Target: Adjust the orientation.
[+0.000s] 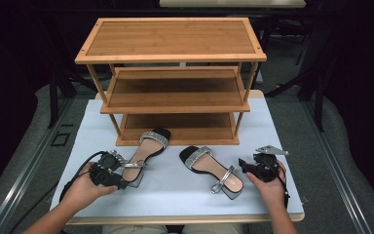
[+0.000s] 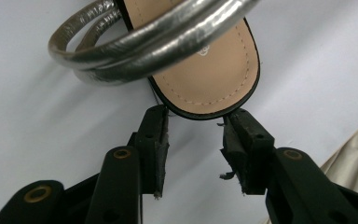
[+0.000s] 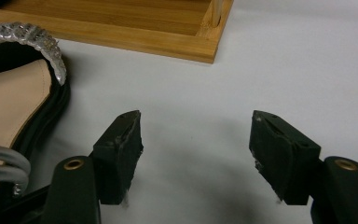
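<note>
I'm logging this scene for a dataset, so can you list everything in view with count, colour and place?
sandals: two, black soles, tan insoles, silver straps; side by side on the table in front of the rack.
shoe rack: one, light wood, three shelves; far half of the table.
table: one, white top.
left gripper: one, black; jaws apart at the heel of the left sandal.
right gripper: one, black; open over bare table, right of the other sandal.
hands: two, at the near edge.

Colours on the white tabletop [image 1: 185,197]

Both sandals [image 1: 146,151] [image 1: 213,168] have tan insoles, black edges and shiny silver straps with a scaly pattern; the rack [image 1: 170,53] is warm honey-brown wood; each tool [image 2: 193,154] [image 3: 193,154] is matt black.
</note>
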The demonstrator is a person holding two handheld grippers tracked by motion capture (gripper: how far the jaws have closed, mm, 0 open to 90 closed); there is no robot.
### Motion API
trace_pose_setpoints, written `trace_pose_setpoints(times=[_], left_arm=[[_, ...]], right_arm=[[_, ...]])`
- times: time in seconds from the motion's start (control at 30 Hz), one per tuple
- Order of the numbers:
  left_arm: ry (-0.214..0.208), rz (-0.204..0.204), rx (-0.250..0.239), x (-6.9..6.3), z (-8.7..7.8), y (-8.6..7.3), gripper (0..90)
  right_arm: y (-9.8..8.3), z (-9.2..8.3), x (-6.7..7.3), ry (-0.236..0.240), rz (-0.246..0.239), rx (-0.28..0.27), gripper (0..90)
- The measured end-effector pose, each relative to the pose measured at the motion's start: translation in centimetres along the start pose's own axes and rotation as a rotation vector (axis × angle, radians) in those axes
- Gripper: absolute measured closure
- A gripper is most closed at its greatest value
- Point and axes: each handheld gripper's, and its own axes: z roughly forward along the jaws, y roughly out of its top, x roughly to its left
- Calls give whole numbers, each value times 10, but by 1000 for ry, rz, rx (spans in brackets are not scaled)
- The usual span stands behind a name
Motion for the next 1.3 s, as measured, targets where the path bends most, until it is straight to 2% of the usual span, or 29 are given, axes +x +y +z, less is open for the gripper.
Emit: trace_pose_setpoints(times=[0.1,0.2,0.23,0.27,0.33,0.5,0.6,0.73,0.9,1.07,1.13,1.17,1.23,1.27,1.3], left_arm=[[-12,-8,-1,-3,2,2,582],[-28,-9,-18,-3,6,1,506],[-28,-9,-18,-3,6,1,507],[-24,-5,-20,-4,8,1,507],[19,19,-12,-8,11,4,516],[31,24,-3,-10,10,6,519],[14,7,-26,-11,5,11,515],[16,-4,-58,-10,2,20,514],[16,-9,-48,-14,6,36,498],[37,-18,-53,-17,11,47,492],[16,-49,-67,-13,11,54,491],[16,-49,-67,-13,11,54,491],[-1,-73,-96,-10,9,58,491],[0,-97,-118,-8,6,64,492],[11,-93,-123,-7,5,67,496]], right_arm=[[0,1,2,-2,-5,2,337],[0,2,2,-5,-8,8,337],[0,2,2,-5,-8,8,337],[0,2,2,-6,-8,6,337],[0,2,0,0,-4,6,338],[0,2,1,1,-5,10,338],[0,3,2,3,-9,11,338],[0,3,2,5,-6,9,338],[0,3,1,3,-6,12,338],[0,3,0,1,-2,13,338],[0,3,0,2,0,12,338],[0,3,0,2,0,12,338],[0,3,0,1,2,11,338],[0,3,0,2,-1,13,338],[0,4,0,4,-3,14,338]])
